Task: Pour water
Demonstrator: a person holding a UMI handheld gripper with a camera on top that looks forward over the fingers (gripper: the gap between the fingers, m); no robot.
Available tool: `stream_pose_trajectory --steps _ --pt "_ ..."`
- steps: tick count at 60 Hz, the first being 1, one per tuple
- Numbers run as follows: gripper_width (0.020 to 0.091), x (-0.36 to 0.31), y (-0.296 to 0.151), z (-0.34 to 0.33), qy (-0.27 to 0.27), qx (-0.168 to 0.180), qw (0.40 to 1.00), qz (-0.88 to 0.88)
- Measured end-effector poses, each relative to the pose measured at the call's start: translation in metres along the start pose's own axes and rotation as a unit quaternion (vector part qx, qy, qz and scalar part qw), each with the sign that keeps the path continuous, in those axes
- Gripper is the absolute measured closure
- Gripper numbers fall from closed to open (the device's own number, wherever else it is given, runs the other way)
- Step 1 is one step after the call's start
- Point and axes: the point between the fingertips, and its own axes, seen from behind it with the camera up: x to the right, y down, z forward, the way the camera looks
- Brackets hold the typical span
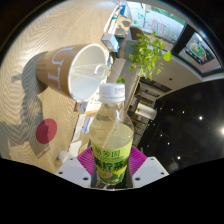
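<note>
Claw (111, 170) pinching bottle (111, 140) low at the label (capped, seemingly full, so heavy, slick, squashy), cup (72, 72) waiting far left.

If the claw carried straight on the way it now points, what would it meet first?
The claw holds a capped bottle tilted toward a paper cup just beyond it; the bottle's cap would probably touch the cup's rim first, though depth is unclear.
</note>
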Motion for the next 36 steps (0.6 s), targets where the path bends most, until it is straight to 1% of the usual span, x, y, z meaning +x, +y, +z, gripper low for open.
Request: stream_pose_trajectory --steps 4,7,15,19,24,30,36 --pt "0.0699 0.000 -0.003 -0.007 -0.024 0.015 0.995 0.092" --pt "0.0697 0.003 0.000 -0.013 -0.050 0.017 0.983 0.178" --pt "0.0697 0.036 0.003 -0.024 -0.078 0.056 0.919 0.382" --pt "0.0698 0.043 0.006 -0.025 -0.099 0.072 0.871 0.475" --pt "0.0699 0.034 0.009 -0.022 -0.139 0.064 0.790 0.594" --pt "0.0699 0.011 0.009 -0.008 -0.186 0.065 0.688 0.699" --pt "0.0697 -0.019 0.006 0.004 -0.203 0.071 0.639 0.739"
